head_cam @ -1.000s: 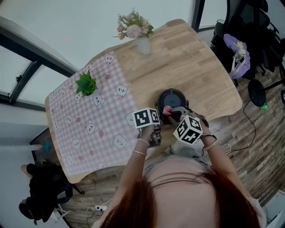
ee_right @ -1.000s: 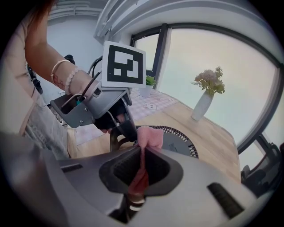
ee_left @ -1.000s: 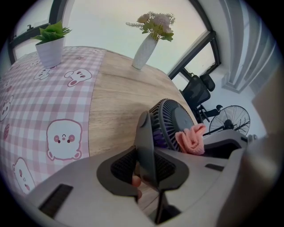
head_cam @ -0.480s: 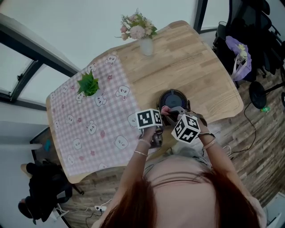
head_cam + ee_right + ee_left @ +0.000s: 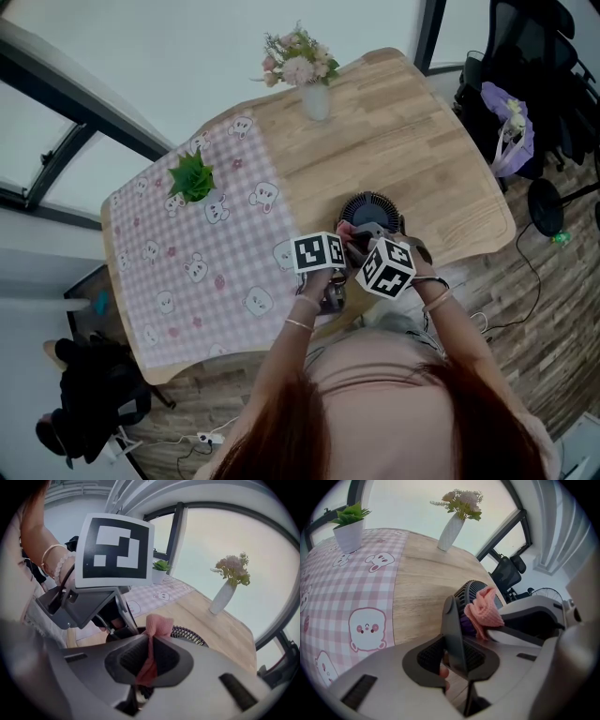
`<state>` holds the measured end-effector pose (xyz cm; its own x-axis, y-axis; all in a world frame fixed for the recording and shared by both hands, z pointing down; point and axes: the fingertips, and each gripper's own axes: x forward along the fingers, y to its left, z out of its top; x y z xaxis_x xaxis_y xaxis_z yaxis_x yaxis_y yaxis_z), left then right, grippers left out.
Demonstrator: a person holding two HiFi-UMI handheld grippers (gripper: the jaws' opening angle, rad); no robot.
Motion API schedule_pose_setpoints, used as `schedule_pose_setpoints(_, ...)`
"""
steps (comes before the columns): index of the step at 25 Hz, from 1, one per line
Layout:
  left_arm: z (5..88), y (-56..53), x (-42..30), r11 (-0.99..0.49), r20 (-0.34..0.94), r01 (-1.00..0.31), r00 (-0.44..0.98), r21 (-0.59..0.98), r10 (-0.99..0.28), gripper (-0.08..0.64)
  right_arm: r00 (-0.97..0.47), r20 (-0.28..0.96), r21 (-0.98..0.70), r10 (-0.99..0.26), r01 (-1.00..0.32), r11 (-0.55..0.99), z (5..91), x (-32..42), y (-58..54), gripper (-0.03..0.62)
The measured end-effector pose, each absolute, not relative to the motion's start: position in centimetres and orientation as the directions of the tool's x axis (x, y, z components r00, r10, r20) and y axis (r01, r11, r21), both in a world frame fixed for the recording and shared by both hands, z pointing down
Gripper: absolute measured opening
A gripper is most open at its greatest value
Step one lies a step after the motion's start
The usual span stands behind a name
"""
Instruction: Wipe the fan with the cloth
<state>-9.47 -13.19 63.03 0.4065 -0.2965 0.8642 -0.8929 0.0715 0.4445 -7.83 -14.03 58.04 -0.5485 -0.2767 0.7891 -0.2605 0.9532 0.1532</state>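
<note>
From the head view, found the small black fan (image 5: 372, 208) on the wooden table (image 5: 412, 131), near right part, the pink cloth (image 5: 349, 228) bunched at its near rim; could not judge contact, too covered. In the left gripper view, saw the left gripper (image 5: 454, 641) clenched on a thin grey fan part, likely to steady it; lost its lower end. In the right gripper view, saw the right gripper (image 5: 150, 656) pinching the cloth, seemingly poised for rubbing the fan; lost its tail between pads.
</note>
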Motion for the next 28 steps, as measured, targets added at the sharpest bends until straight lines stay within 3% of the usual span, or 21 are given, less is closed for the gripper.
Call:
schedule_pose_setpoints(16, 63.0, -13.1, -9.4, 0.086, 0.863, -0.888, 0.411, 0.452, -0.296, 0.081, -0.537, 0.801, 0.158, -0.263, -0.234, 0.959, 58.0, -9.2, -16.5, 0.023)
schedule_pose_setpoints(28, 63.1, -13.3, -9.4, 0.123, 0.859, -0.880, 0.403, 0.458, -0.315, 0.083, -0.532, 0.791, 0.165, -0.302, -0.290, 0.943, 58.0, -9.4, -19.0, 0.024)
